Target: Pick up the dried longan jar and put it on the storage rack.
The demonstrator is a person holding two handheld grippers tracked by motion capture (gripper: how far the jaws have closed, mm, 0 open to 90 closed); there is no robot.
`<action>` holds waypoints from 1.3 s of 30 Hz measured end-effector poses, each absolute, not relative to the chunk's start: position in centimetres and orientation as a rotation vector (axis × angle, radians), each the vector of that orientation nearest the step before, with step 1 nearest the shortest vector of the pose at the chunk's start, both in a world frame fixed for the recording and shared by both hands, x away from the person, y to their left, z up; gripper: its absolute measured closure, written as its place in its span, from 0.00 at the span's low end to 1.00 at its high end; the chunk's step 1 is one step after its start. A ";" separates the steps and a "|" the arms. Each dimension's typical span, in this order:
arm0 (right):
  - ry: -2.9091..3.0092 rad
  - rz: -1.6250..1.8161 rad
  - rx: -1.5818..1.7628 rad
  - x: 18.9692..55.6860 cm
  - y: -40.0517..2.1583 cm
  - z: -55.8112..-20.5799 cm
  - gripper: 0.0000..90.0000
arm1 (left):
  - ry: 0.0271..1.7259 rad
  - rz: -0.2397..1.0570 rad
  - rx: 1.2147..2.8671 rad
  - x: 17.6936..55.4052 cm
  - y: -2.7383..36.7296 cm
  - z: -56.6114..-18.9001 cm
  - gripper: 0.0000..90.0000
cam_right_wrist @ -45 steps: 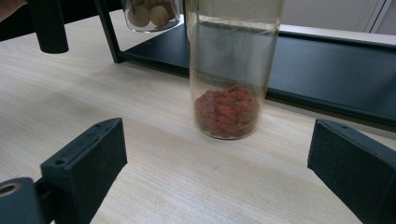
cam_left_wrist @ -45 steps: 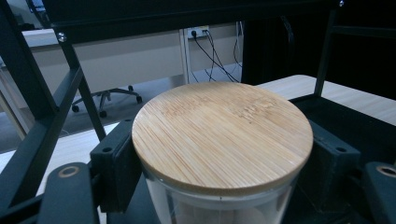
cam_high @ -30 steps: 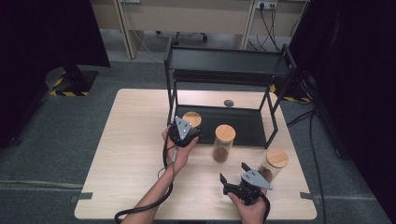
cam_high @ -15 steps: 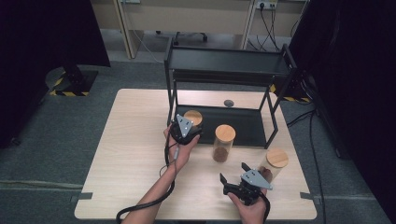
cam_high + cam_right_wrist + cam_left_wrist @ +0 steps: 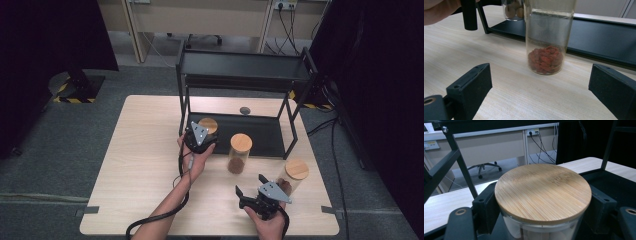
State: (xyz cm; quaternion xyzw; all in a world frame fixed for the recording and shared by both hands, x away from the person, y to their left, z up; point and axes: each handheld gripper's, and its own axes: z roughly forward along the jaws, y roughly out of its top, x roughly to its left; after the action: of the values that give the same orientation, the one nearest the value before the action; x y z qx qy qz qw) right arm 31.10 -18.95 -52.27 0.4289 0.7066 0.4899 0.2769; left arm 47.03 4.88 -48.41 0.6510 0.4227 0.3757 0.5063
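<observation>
My left gripper is shut on a glass jar with a bamboo lid at the front left corner of the black rack's lower shelf. In the left gripper view the lid sits between the two jaws, which press on the glass just under it. A second jar holding red dried berries stands on the table in front of the rack. My right gripper is open near the table's front edge, pointing at that jar from a short way off. A third lidded jar stands just right of it.
The black two-tier rack spans the table's back half, and its front left leg stands beside the held jar. A small grey disc lies behind the lower shelf. The wooden table is bare at the left.
My left gripper has edged slightly toward the rack with its jar. The right gripper and the other two jars have stayed put.
</observation>
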 end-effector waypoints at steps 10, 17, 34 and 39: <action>1.898 1.315 1.151 31.1 -18.9 -52.3 0.06 | 1.034 0.916 1.576 47.7 4.7 -48.9 0.28; 1.898 1.316 1.150 31.1 -19.0 -52.3 0.06 | 1.039 0.919 1.583 48.0 4.3 -49.1 0.28; 1.900 1.318 1.150 31.1 -19.0 -52.3 0.06 | 1.071 0.931 1.595 49.1 4.2 -50.0 0.28; 1.900 1.320 1.151 31.1 -19.0 -52.3 0.06 | 1.078 0.931 1.598 49.2 4.1 -50.3 0.28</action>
State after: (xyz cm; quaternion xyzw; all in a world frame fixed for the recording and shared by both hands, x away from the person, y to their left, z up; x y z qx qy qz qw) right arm 31.10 -18.98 -52.27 0.4281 0.7070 0.4910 0.2752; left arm 49.22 4.14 -50.31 0.6548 0.4420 0.3816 0.4799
